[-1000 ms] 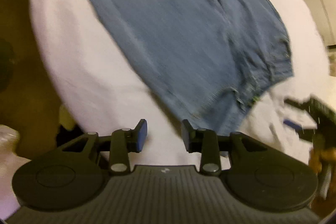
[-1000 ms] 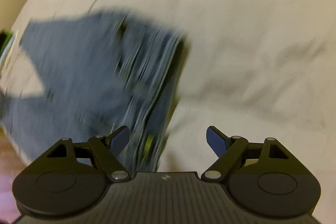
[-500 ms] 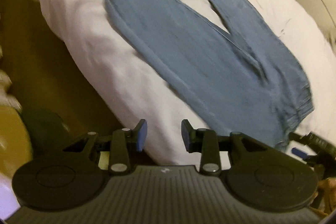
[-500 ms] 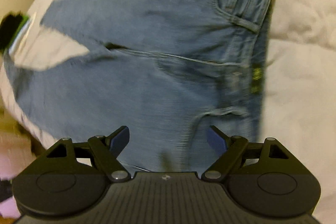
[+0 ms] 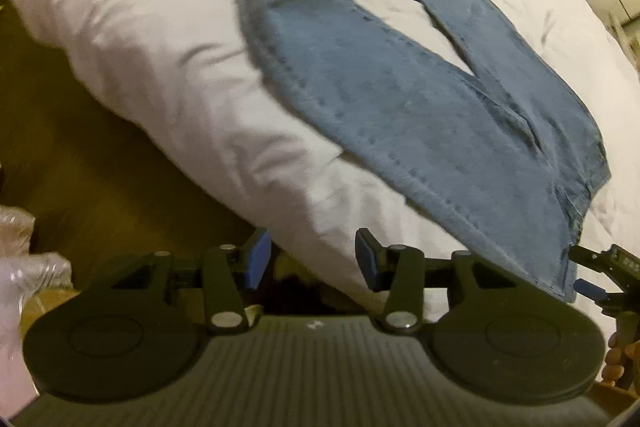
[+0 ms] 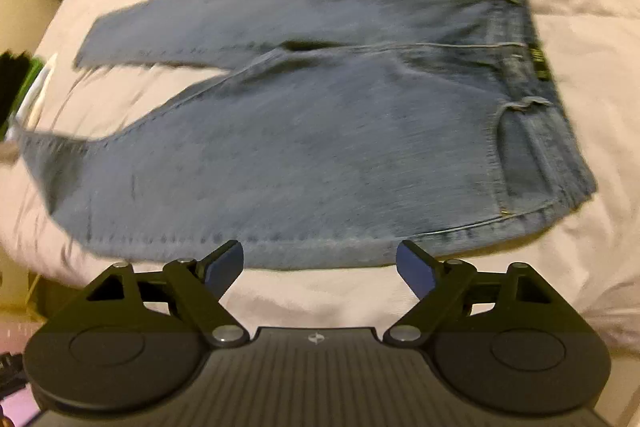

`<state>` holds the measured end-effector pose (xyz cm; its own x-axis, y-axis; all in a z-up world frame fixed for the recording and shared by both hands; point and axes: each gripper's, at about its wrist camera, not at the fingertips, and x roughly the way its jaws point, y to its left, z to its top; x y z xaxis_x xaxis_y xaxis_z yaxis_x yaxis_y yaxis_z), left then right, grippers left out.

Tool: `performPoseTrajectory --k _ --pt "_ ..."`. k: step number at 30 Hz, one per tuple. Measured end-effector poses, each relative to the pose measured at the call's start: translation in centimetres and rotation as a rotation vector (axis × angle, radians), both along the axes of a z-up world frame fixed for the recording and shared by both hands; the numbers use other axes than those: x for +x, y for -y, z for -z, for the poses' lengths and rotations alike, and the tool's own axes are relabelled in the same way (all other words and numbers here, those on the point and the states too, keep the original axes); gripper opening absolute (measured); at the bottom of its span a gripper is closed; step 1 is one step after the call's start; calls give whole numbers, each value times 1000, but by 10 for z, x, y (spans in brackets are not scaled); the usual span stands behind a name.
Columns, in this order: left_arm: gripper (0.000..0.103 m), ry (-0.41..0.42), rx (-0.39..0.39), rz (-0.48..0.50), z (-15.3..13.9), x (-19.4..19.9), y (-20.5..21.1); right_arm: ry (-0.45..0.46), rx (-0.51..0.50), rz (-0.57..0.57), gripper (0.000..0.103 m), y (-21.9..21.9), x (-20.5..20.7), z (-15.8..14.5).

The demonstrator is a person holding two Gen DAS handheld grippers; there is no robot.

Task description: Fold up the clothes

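Observation:
A pair of blue jeans [image 6: 320,131] lies spread flat on a white bed, waistband to the right, both legs running left. In the left wrist view the jeans [image 5: 420,99] lie with the legs pointing away and a gap of bedding between them. My left gripper [image 5: 310,261] is open and empty, off the bed's near edge, short of the jeans. My right gripper [image 6: 320,267] is open and empty, just in front of the jeans' near side seam. The right gripper's tip also shows in the left wrist view [image 5: 592,285], by the waistband corner.
The white bedding [image 5: 152,39] rounds down to a brown floor [image 5: 60,155] on the left. Clear plastic wrap [image 5: 16,267] lies at the lower left. A green and black object [image 6: 20,83] sits beyond the leg ends at the bed's left edge.
Both grippers have pulled back from the jeans, so more of the garment and the bed edge show. The left jaws have opened wider. The jeans lie still.

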<state>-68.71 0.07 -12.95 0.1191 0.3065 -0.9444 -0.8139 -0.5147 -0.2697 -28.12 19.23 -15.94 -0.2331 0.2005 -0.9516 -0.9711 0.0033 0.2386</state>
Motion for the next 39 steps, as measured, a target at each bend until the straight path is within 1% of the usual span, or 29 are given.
performPoseTrajectory --k 2,6,8,12,15,17,21,23,24,26,28,32,33,36,39 --pt "41 -19 -1 26 -2 -3 -15 17 -10 19 88 -5 -4 8" --pt "41 -45 -11 -3 -10 -28 -36 40 -49 21 88 -20 -19 25" --pt "41 -65 0 -22 -16 -41 -46 25 -63 19 88 -31 -29 27" --pt "42 -71 7 -40 -18 -62 -63 9 -45 -15 88 -53 -52 26" --pt "42 -69 1 -6 -13 -85 -81 -5 -42 -15 89 -61 -65 26" --pt "42 -68 -3 22 -9 -101 -93 -8 -54 4 89 -62 -73 31" --pt "42 -66 -10 80 -2 -133 -117 -1 -77 81 89 -61 -83 38" --pt "42 -65 -14 108 2 -149 -129 20 -78 131 89 -59 -91 38" --pt "42 -63 -16 135 5 -157 -136 27 -74 160 89 -57 -96 38" --pt "42 -58 -17 220 9 -176 -154 36 -65 223 89 -52 -107 36" --pt "42 -77 -26 306 10 -195 -169 43 -55 294 89 -44 -122 35" --pt "50 -76 -3 446 13 -237 -187 53 -46 429 89 -23 -159 25" --pt "50 -79 0 478 16 -245 -191 51 -44 457 89 -17 -169 22" --pt "50 -101 1 572 26 -264 -203 48 -30 512 89 6 -193 12" --pt "51 -122 10 644 36 -279 -215 67 -55 559 89 26 -207 10"
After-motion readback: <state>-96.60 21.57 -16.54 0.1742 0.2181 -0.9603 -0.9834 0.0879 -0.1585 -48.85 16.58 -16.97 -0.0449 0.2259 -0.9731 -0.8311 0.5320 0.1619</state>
